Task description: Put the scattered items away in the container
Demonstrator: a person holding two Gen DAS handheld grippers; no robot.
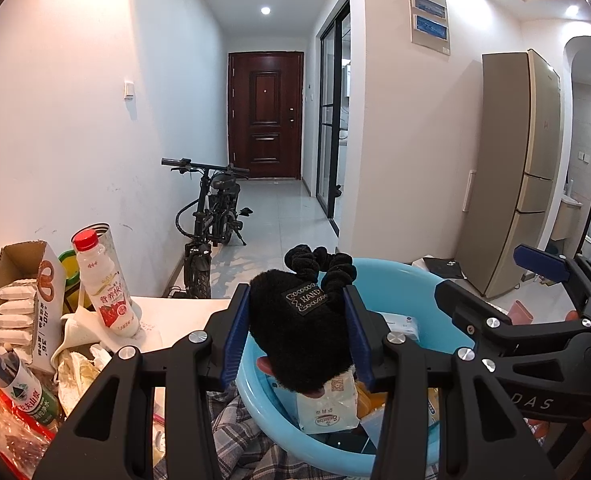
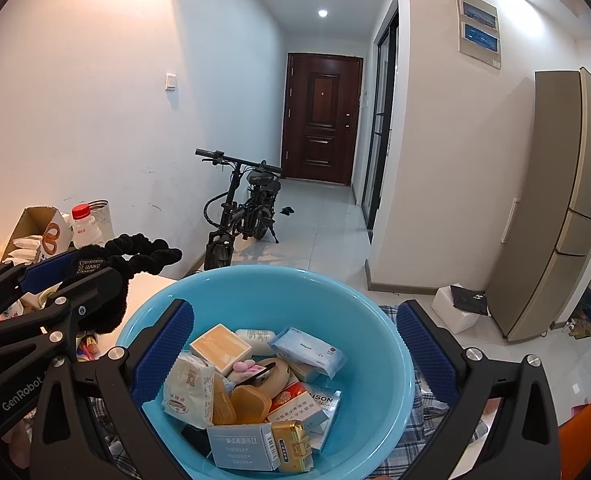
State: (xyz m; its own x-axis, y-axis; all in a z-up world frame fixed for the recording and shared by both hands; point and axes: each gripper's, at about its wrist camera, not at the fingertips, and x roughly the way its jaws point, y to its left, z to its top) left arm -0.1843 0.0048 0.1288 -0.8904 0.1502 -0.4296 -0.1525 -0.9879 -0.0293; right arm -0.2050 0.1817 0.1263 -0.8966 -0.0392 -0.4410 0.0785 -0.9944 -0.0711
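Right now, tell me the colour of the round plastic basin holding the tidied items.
Light blue; the round plastic basin shows best in the right wrist view.

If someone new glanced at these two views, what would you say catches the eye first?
Most striking is the fluffy black plush item clamped in the left tongs, held over the near rim of the light blue basin. Next is the basin's pile of boxes and packets, framed by the open, empty right tongs. Behind, a black bicycle leans by the hallway wall.
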